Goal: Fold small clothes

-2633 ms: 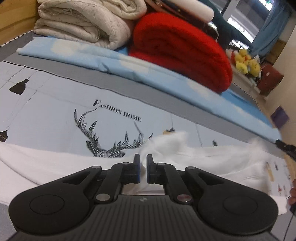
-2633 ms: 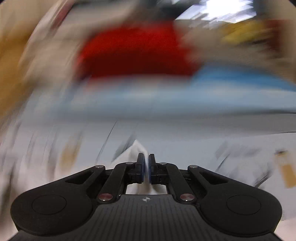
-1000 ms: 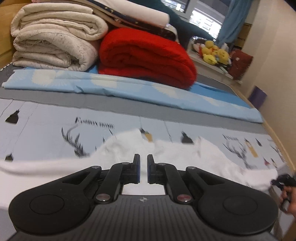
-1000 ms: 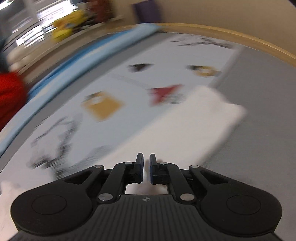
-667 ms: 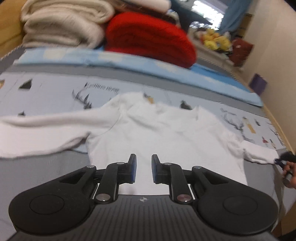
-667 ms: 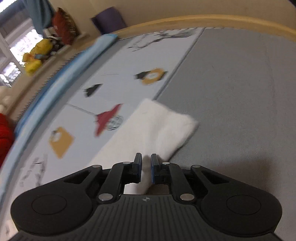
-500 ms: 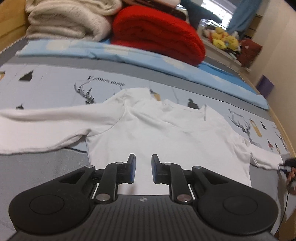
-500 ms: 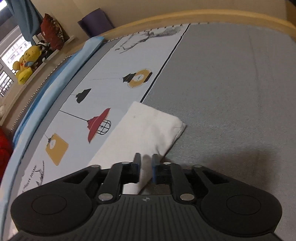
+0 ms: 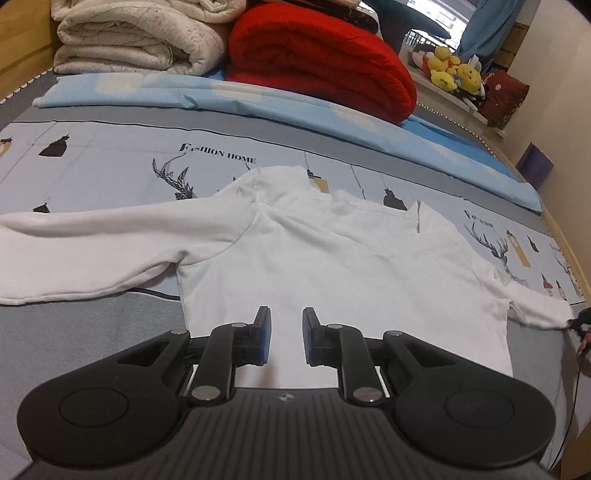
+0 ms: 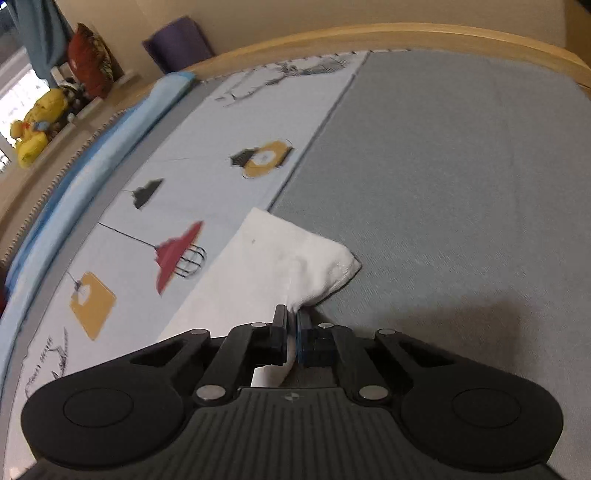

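A white long-sleeved top (image 9: 332,258) lies spread flat on the bed, sleeves out to both sides, hem toward me. My left gripper (image 9: 285,334) is open and empty, just above the hem at the middle. My right gripper (image 10: 291,325) is shut on the cuff end of the right sleeve (image 10: 295,258), which is bunched and lifted slightly at the pads. In the left wrist view the right gripper (image 9: 580,325) shows small at the far right edge, at the sleeve's tip.
Folded cream quilts (image 9: 140,37) and a red blanket (image 9: 325,59) are stacked at the bed's far side on a blue sheet (image 9: 258,99). A wooden bed rail (image 10: 406,35) curves along the right edge. Plush toys (image 9: 450,70) sit on a ledge beyond.
My left gripper let go of the top, opened, and drew back above the hem. The top went from held up to lying flat. My right gripper closed tighter on the sleeve cuff.
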A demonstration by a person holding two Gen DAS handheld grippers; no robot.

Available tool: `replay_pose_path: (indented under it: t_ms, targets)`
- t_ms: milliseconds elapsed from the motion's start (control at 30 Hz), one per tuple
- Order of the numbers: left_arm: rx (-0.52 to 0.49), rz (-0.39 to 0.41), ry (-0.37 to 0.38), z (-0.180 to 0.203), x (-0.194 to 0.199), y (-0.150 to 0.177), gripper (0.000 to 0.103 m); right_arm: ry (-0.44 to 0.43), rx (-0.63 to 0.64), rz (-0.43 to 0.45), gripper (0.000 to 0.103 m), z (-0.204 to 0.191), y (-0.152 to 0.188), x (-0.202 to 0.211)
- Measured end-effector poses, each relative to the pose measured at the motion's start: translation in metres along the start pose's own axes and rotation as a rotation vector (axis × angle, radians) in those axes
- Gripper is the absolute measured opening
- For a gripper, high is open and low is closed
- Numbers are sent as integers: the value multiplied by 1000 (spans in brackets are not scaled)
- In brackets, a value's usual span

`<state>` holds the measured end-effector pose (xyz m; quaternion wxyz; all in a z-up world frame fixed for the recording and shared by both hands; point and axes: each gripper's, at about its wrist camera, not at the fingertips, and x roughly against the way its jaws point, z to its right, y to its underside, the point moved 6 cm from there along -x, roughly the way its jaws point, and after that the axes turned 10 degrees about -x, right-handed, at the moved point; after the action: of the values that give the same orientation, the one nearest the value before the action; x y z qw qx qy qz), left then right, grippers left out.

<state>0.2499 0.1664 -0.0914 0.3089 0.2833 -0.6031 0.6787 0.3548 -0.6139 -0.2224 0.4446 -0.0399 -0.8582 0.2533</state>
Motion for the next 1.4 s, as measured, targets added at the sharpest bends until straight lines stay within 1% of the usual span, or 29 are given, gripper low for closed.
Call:
replay_pose_path:
  t_ms: [33,67,100,167,233,267,333,433,500,633,733,767,833,867,933,1033,1133,1200,1233,1267,1333,1400]
  targets:
    - [1,-4,0,-1,1,1,19,8,-7,50,3,2,-10,3]
    - [1,-11,1,-2,1,3,19,34,-23,97,3,8,-20,6]
    - [-3,-21,4,-3,2,6,19,36,-62,120,3,15,-28,7]
    - [-15,-43,21,-3,2,10,19,20,-83,124,4,21,-35,5]
    - [-33,-58,28,-3,3,15,19,18,-87,116,9,21,-32,7]
    - [-39,-64,32,-3,5,17,19,21,-84,117,9,18,-30,11]
    - [-33,-68,45,-4,10,21,19,9,-34,124,9,3,-26,26]
    - [-31,-70,52,-5,21,29,19,-87,52,121,9,-30,-11,63]
    - [-38,-61,52,-6,30,33,19,-170,119,92,9,-56,4,95]
    - [-33,-36,57,-9,56,46,19,-371,273,38,9,-98,40,181]
    - [-22,-19,58,-14,77,63,19,-512,395,6,9,-110,74,257]
    - [-11,-18,57,-16,82,71,19,-544,427,-3,10,-110,87,279]
    - [25,-42,48,-23,89,94,19,-587,479,-38,14,-103,109,313]
    - [43,-56,43,-26,92,104,19,-596,498,-65,14,-95,124,328]
    - [75,-78,46,-31,97,124,19,-578,514,-119,14,-77,149,346]
    - [87,-134,41,-34,99,153,19,-517,550,-218,14,-43,194,351]
    - [55,-190,28,-30,93,177,19,-399,619,-364,15,-7,243,331]
    - [46,-210,12,-31,90,187,19,-276,686,-445,15,15,272,315]
    - [45,-218,0,-32,88,191,19,-243,716,-478,15,23,282,309]
    - [48,-224,-13,-33,87,193,19,-209,740,-481,15,27,289,304]
    - [62,-231,-30,-38,86,194,24,-146,783,-459,15,34,294,297]
    - [76,-238,-46,-40,86,197,25,-114,793,-489,15,42,297,291]
